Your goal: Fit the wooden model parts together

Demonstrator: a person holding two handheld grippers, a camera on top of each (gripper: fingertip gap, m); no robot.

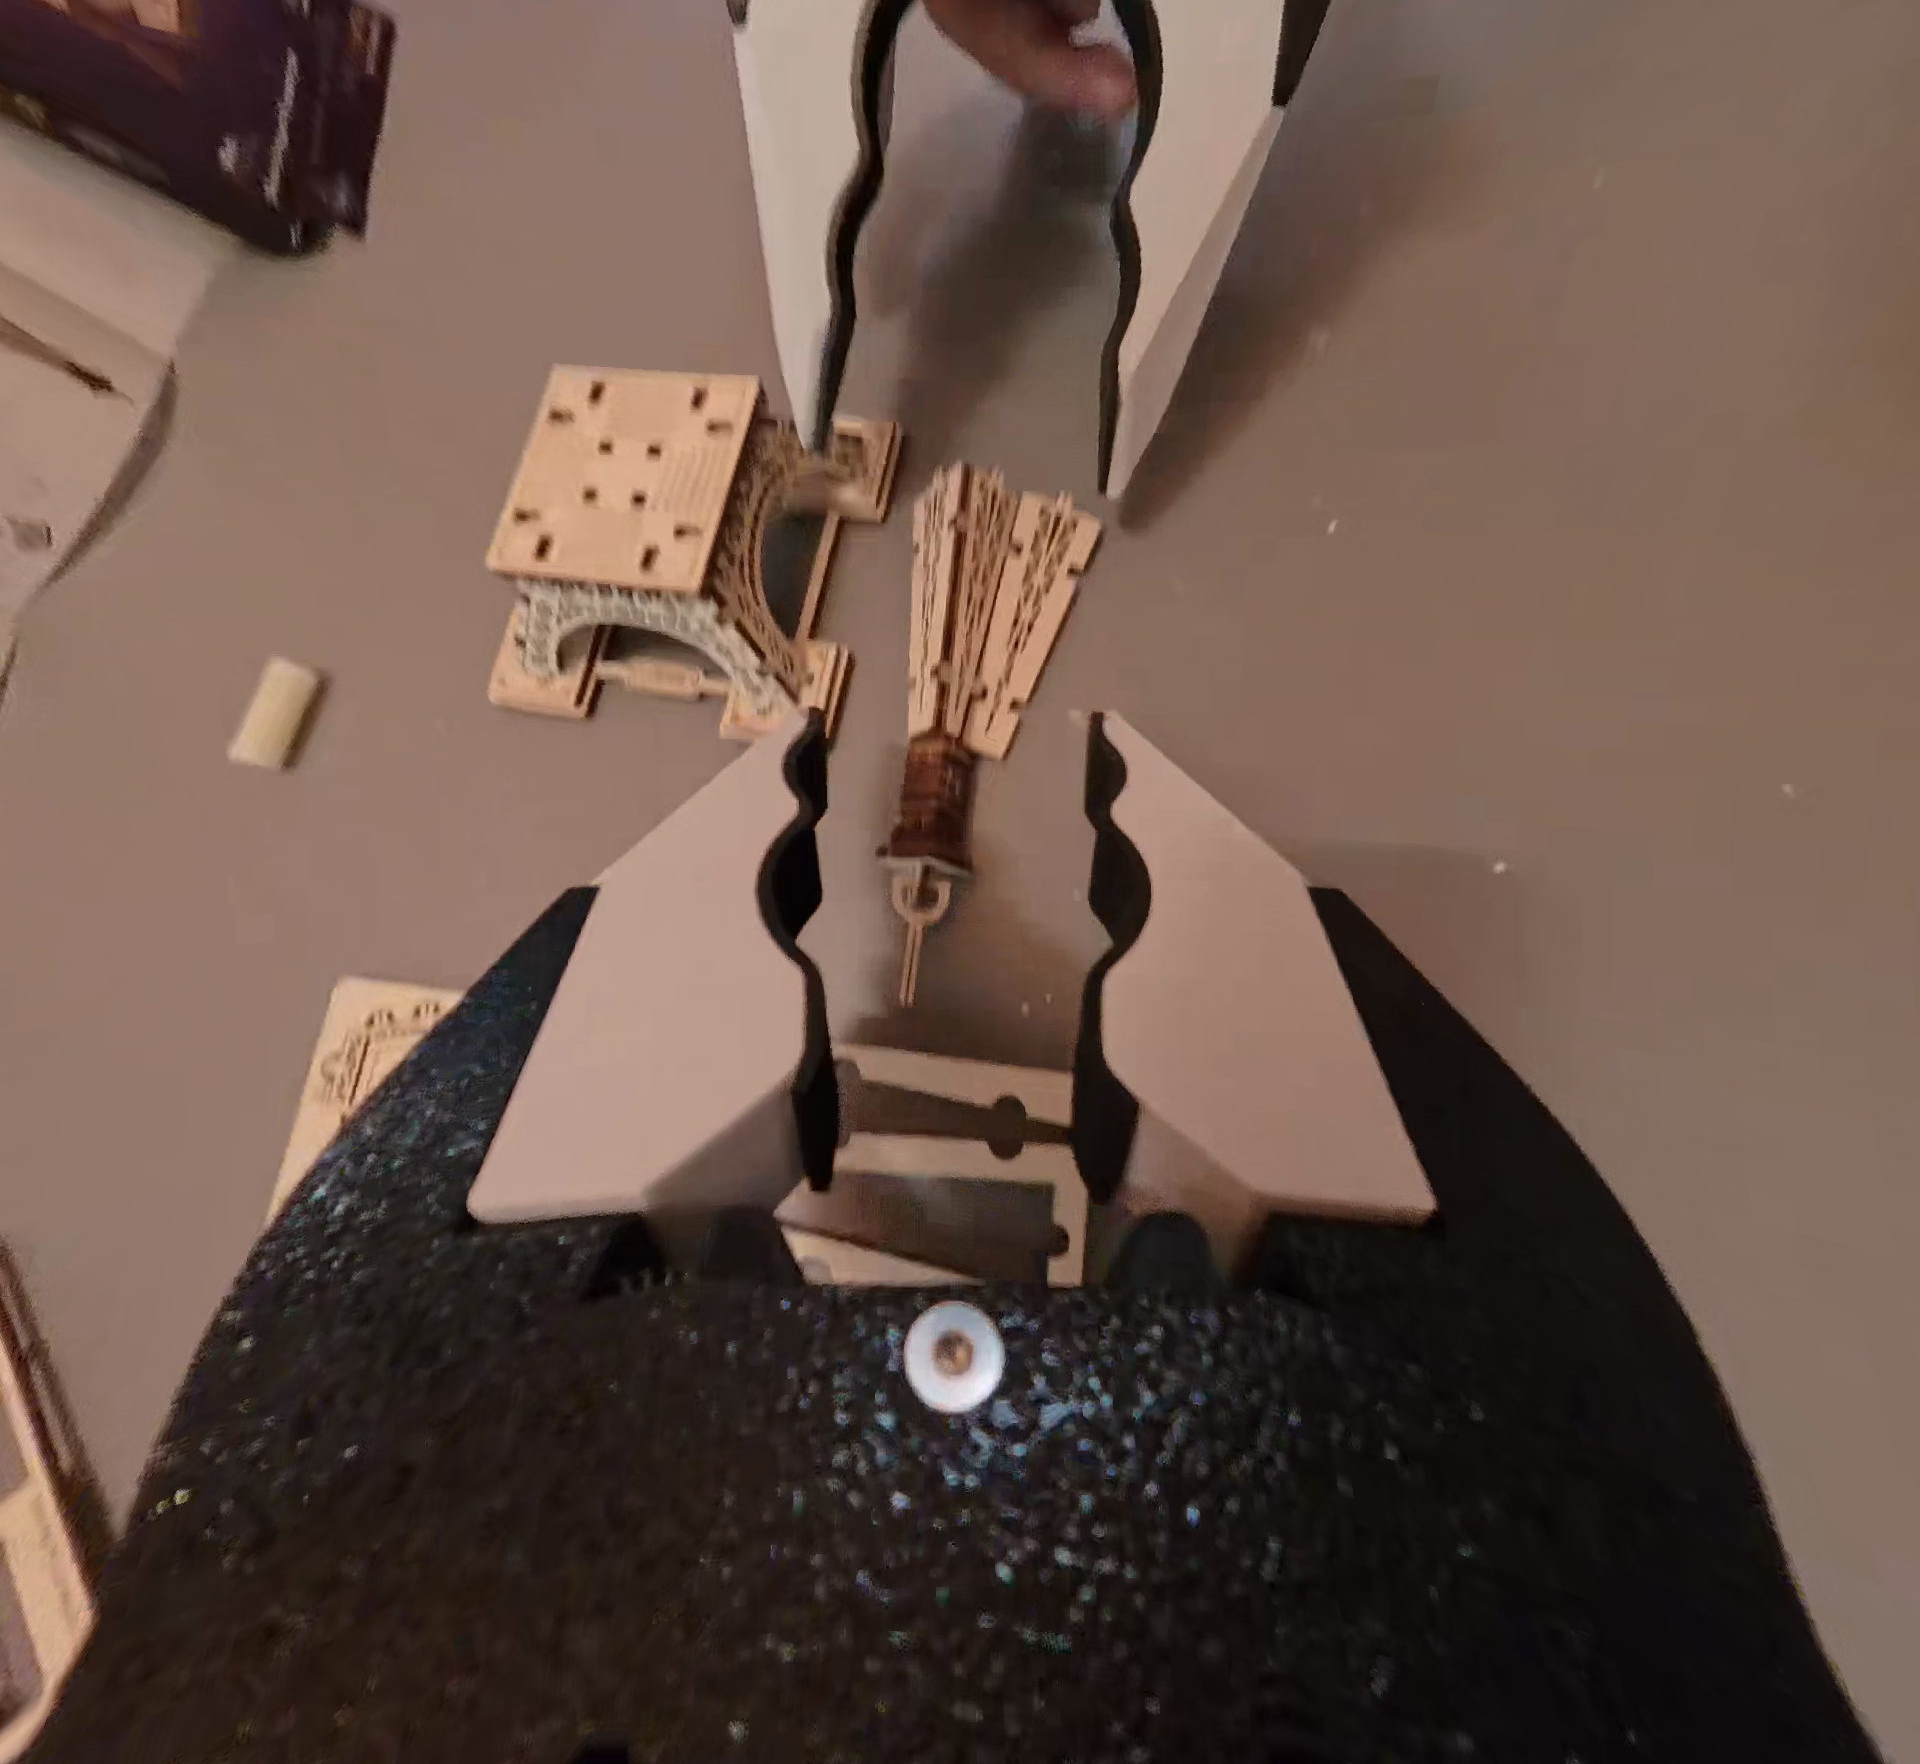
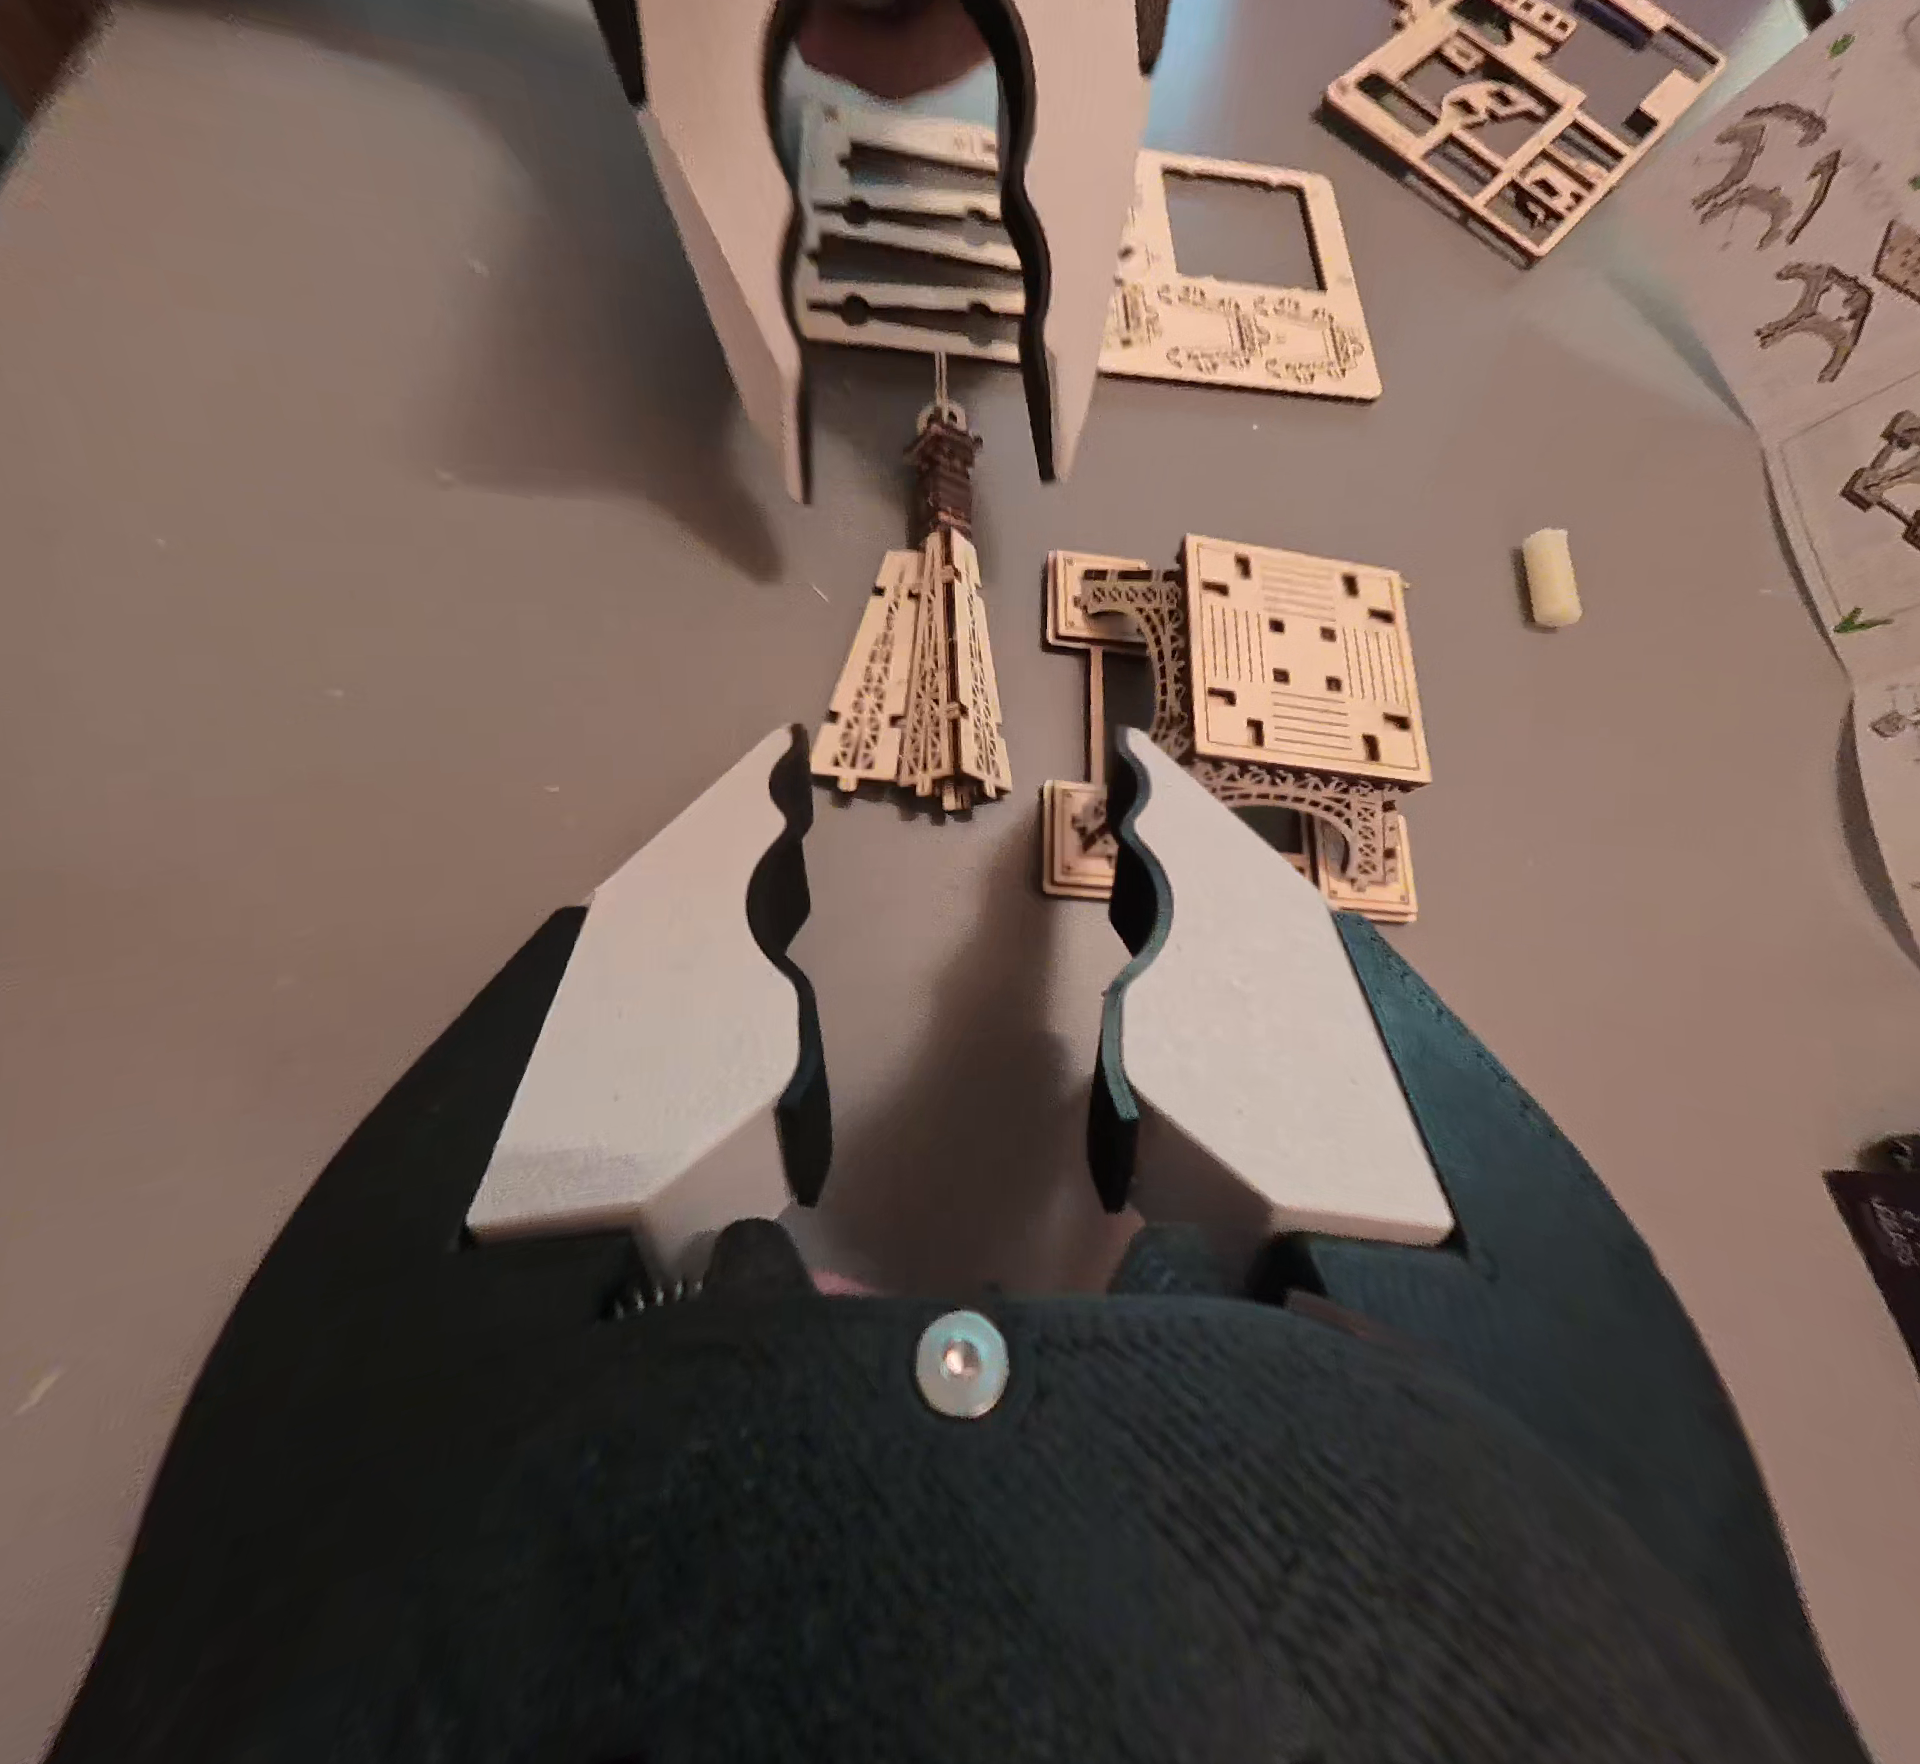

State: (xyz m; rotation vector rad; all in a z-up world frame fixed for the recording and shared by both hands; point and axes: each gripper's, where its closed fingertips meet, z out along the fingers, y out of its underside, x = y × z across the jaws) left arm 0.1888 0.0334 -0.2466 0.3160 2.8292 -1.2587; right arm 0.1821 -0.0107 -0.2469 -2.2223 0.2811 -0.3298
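A wooden tower spire (image 1: 987, 592) with a dark brown tip lies flat on the grey table (image 1: 1507, 675). The wooden tower base (image 1: 634, 509), with arched legs and a square slotted top, stands just beside it. My left gripper (image 1: 951, 727) is open and empty, with its fingers hovering either side of the spire's dark tip without touching it. My right gripper (image 2: 961, 738) is open and empty above the spire's wide end (image 2: 925, 686), next to the base (image 2: 1299, 665). Each gripper shows opposite in the other's view: the right gripper (image 1: 966, 462) and the left gripper (image 2: 925, 478), both open.
A purple box (image 1: 197, 41) lies at the far left. A small cream block (image 2: 1551, 574) lies beyond the base. Cut-out wooden sheets (image 2: 1247, 291) (image 2: 1522, 93) (image 2: 904, 249) lie under and beside the left gripper. An instruction sheet (image 2: 1829, 312) is at the right edge. Across from one pair of fingers to the other is roughly 6 centimetres. From either gripper's tips it is about 15 centimetres to the small cream block (image 2: 1551, 574). Seen from the left wrist view (image 1: 280, 697) as well.
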